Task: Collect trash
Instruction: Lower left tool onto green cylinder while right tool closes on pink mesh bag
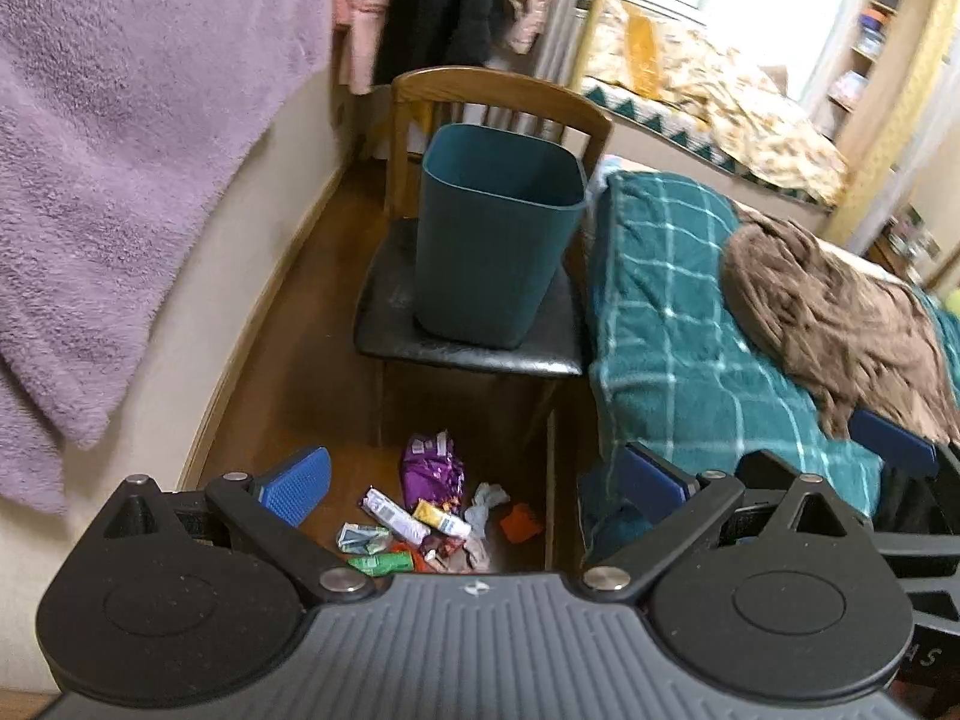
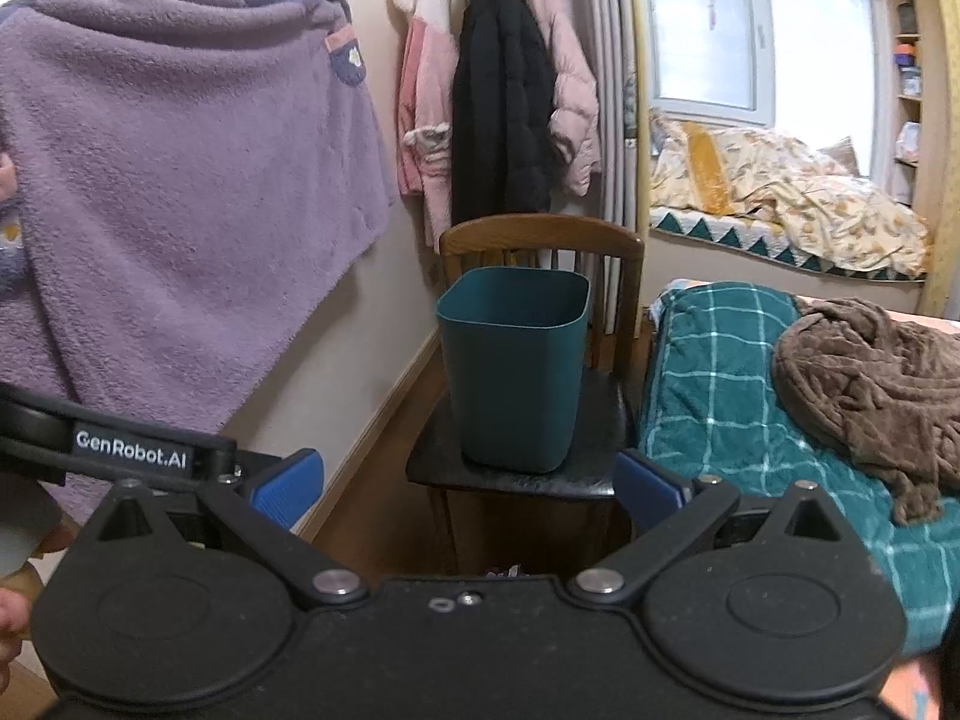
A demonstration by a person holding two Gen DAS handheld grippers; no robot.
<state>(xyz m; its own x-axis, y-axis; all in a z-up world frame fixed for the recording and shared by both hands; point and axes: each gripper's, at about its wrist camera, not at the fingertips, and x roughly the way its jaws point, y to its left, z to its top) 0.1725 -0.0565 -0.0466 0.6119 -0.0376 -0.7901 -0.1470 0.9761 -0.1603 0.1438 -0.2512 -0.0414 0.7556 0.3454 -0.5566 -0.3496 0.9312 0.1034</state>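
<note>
Step in hand: the start, by my reading; nothing is picked up yet and both tools are held high, facing the chair.
Trash (image 1: 420,516): a small heap of wrappers on the wood floor, near the camera and in front of the chair (image 1: 474,354); includes a purple foil bag (image 1: 432,471), a white packet, green scraps and an orange piece.
Bin (image 1: 498,228): teal, upright on the chair seat, beyond the heap; its contents cannot be seen.
Left gripper (image 1: 474,480): jaws spread wide, holding nothing, high over the heap.
Right gripper (image 2: 468,480): jaws spread wide, holding nothing, aimed at the bin; the heap is almost hidden under its body.
Next move: likely lower one tool onto a single wrapper, close on it, then lift it over the bin rim.
Surroundings: bed with green checked blanket (image 1: 690,312) on the right, just beside the chair.
</note>
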